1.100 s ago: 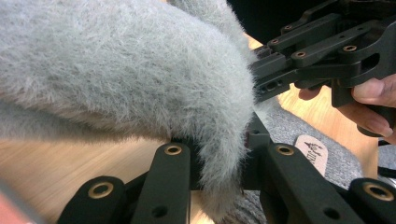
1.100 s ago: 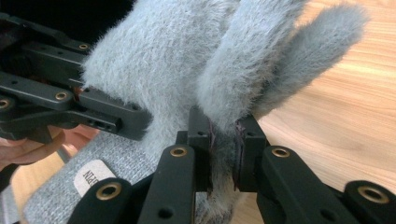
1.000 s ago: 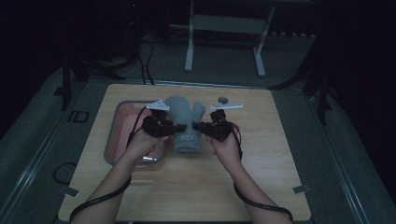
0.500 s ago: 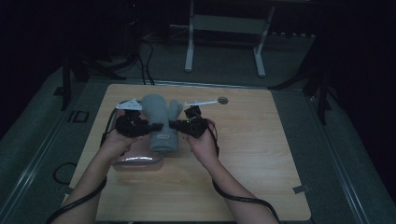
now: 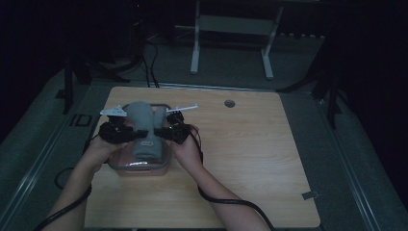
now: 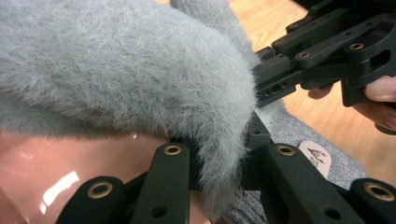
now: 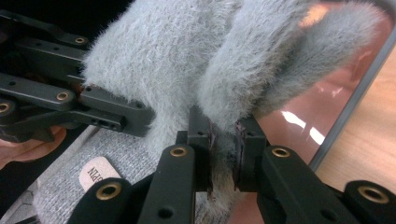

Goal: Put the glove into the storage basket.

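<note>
Grey fuzzy mitten [image 5: 143,126]: knit cuff bearing a small pale label [image 7: 95,172]; thumb section visible on the side toward the table's middle. It is held above a pink plastic container [image 5: 138,165], which sits on the left half of the wooden table [image 5: 250,159].

Left hand-held gripper [image 5: 114,133]: jaws clamped on the fuzzy edge of the mitten, pinching a fold of the fabric; the pink container shows below in the left gripper view.

Right hand-held gripper [image 5: 169,132]: jaws clamped on the opposite fuzzy edge near the thumb, fabric squeezed between the pads in the right gripper view.

Both hand-held grippers face each other across the mitten, each gripped by one of the person's hands. Black cables [image 5: 226,202] trail back along the forearms. A small round grommet [image 5: 229,103] sits at the table's far edge.
</note>
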